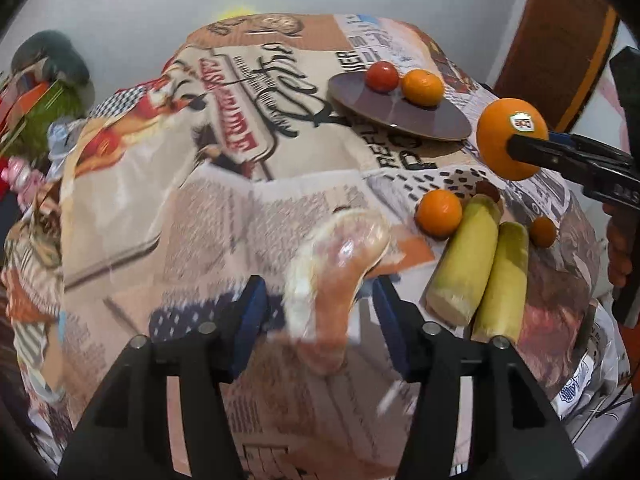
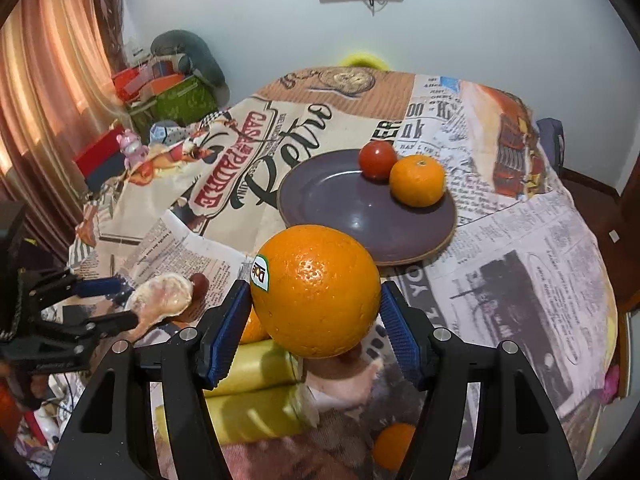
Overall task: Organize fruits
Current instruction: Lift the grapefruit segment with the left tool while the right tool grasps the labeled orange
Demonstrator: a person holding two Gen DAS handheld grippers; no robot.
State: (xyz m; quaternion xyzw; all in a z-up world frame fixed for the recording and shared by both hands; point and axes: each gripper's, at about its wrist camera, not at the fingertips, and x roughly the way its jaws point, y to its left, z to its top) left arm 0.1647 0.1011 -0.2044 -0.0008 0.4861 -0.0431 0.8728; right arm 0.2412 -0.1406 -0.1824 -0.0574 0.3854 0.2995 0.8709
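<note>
Right tongs [image 2: 316, 312] clamped on big stickered orange [image 2: 316, 290], lifted clear of tabletop [image 2: 520, 272]; purple plate [image 2: 352, 208] straight ahead and just beyond, tomato [image 2: 377, 159] and small orange [image 2: 417, 180] crowding its far right, near-left half bare; likely a short forward carry onto that bare half; left tongs [image 1: 320, 316] half open around a pale wrapped piece [image 1: 336, 276], long axis running away from the camera, contact with pads blurred, grip uncertain; plate farther from these tongs, ahead and right
</note>
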